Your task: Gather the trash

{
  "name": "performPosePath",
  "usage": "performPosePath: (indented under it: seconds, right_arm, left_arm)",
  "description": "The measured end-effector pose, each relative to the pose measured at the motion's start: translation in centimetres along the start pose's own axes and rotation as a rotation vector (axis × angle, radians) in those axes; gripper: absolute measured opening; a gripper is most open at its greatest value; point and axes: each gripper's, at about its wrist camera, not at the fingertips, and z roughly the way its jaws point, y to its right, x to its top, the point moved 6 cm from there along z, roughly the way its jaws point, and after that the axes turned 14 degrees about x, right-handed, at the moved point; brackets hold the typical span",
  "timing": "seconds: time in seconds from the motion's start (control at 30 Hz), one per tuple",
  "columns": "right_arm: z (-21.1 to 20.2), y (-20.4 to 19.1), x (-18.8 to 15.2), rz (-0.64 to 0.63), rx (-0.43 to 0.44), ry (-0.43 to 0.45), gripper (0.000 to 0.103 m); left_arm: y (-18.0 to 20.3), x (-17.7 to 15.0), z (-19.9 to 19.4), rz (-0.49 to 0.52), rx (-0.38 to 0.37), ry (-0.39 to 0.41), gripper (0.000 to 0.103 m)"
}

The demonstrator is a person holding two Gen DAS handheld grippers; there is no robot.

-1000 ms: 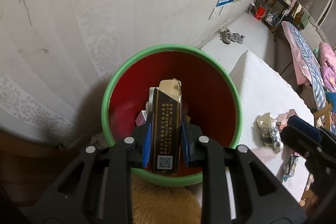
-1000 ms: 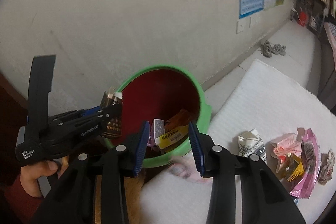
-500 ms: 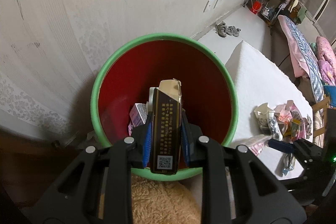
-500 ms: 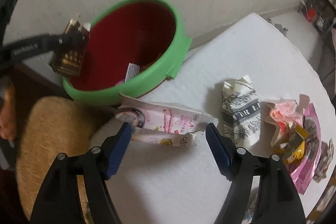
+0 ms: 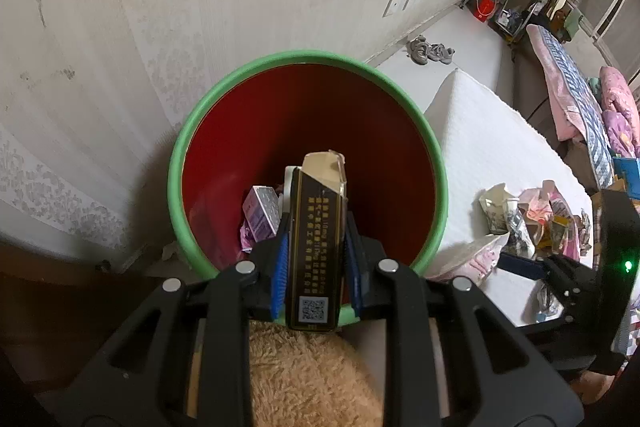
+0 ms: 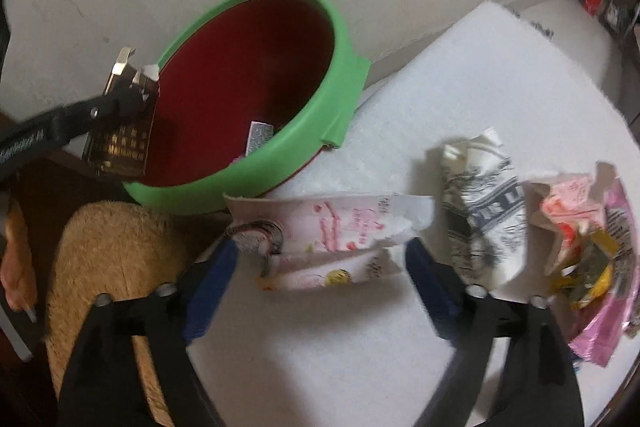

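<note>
My left gripper point(image 5: 316, 259) is shut on a dark cigarette box point(image 5: 318, 247) with gold print and holds it over the near rim of the green bin point(image 5: 188, 147) with a red inside. The box also shows in the right wrist view point(image 6: 120, 135), at the bin's point(image 6: 340, 95) left rim. The bin holds a small purple box point(image 5: 262, 213). My right gripper point(image 6: 320, 275) is open, its jaws on either side of a white and pink wrapper point(image 6: 332, 231) lying on the white table point(image 6: 360, 347).
A crumpled black-and-white carton point(image 6: 480, 199) and a heap of pink and yellow wrappers point(image 6: 588, 251) lie on the table to the right. A tan furry cushion point(image 6: 104, 267) sits below the bin. A wall stands behind the bin.
My right gripper has dropped lower and closer to the pink wrapper, which now lies between its jaws. My left gripper still holds the cigarette box over the bin, shifted slightly.
</note>
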Motion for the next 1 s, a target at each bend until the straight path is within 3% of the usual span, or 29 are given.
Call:
performPosePath:
  seconds: [0.1,0.17,0.27,0.3,0.33,0.37,0.63,0.83,1.0]
  right_arm:
    - [0.9,0.5,0.1,0.1,0.03,0.018,0.088]
    - [0.8,0.7,-0.1,0.127,0.011,0.045,0.082]
    - [-0.5,0.5,-0.2,0.099,-0.032,0.086,0.046]
    - [-1.1,0.6,0.1,0.102,-0.011,0.097,0.026]
    - [-1.8,0.7,0.0,0.127,0.025,0.106,0.017]
    - [-2.3,0.9,-0.1,0.144,0.033,0.11,0.013]
    - [-5.6,1.1,-0.2,0.172,0.059,0.174,0.005]
    - [-9.4,-2.8,4.2,0.097,0.111,0.298,0.005]
    - [-10.6,-5.9,8.1,0.022,0.158,0.344,0.005]
  left_arm:
    - [0.0,-0.1,-0.2,-0.004,-0.004,0.001,0.023]
    - [0.0,-0.1,-0.3,-0.005,-0.006,0.001,0.023]
    - [0.0,-0.1,-0.2,0.006,-0.006,0.002,0.023]
    - [0.1,-0.1,-0.3,0.011,-0.006,0.004,0.023]
    - [0.2,0.0,-0.3,0.015,-0.006,0.008,0.023]
    - [0.3,-0.1,-0.3,0.015,-0.008,0.009,0.023]
    - [0.3,-0.2,-0.1,0.009,-0.018,0.009,0.023]
    - [-0.5,0.4,0.3,-0.016,-0.012,0.01,0.023]
    - [-0.7,1.4,0.4,-0.024,-0.008,0.023,0.023]
